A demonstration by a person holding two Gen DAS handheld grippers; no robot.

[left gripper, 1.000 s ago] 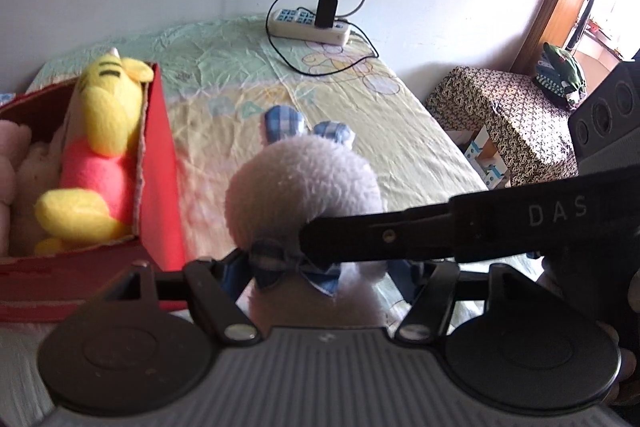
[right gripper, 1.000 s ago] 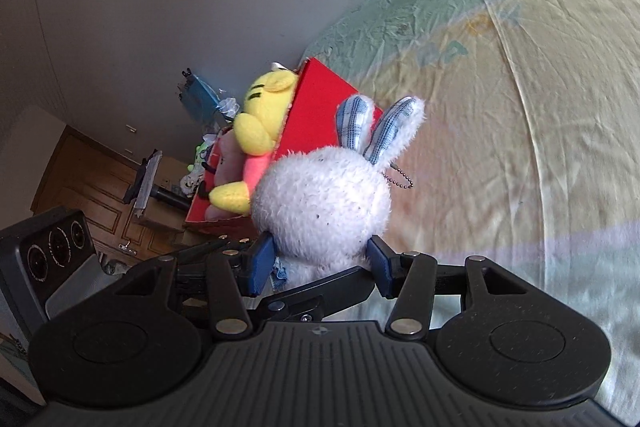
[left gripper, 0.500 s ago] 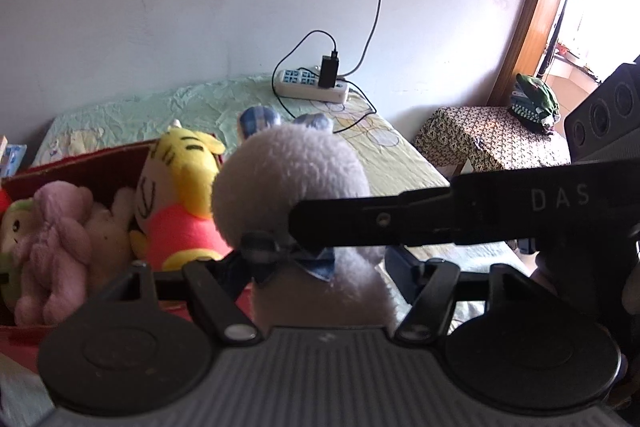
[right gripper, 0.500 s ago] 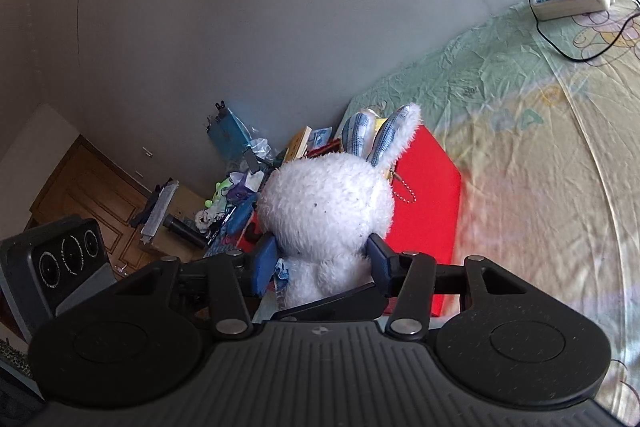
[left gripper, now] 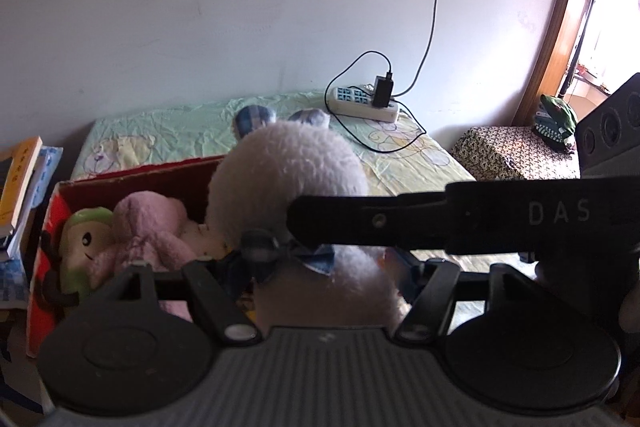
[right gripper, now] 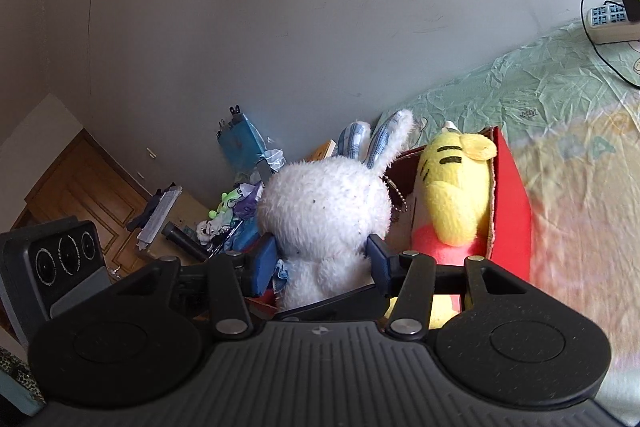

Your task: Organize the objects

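A white plush rabbit (left gripper: 288, 179) with blue checked ears and a blue bow hangs over the open red box (left gripper: 140, 175). My left gripper (left gripper: 324, 267) is shut on its lower body. One black finger (left gripper: 400, 223) of my right gripper crosses in front of it from the right. In the right wrist view the rabbit (right gripper: 324, 211) sits between the blue pads of my right gripper (right gripper: 322, 263), which is shut on it. The red box (right gripper: 514, 211) holds a yellow plush (right gripper: 452, 195), a pink plush (left gripper: 152, 227) and a green-headed toy (left gripper: 86, 235).
The box stands on a bed with a pale printed sheet (left gripper: 168, 135). A power strip (left gripper: 366, 105) with a black cable lies at the bed's far end. Books (left gripper: 20, 179) are stacked left of the box. A patterned stool (left gripper: 512, 155) stands to the right, and a cluttered desk (right gripper: 224, 215) beyond the box.
Both grippers have carried the rabbit up from the bed beside the box and across to the left. It now hangs over the box's open top.
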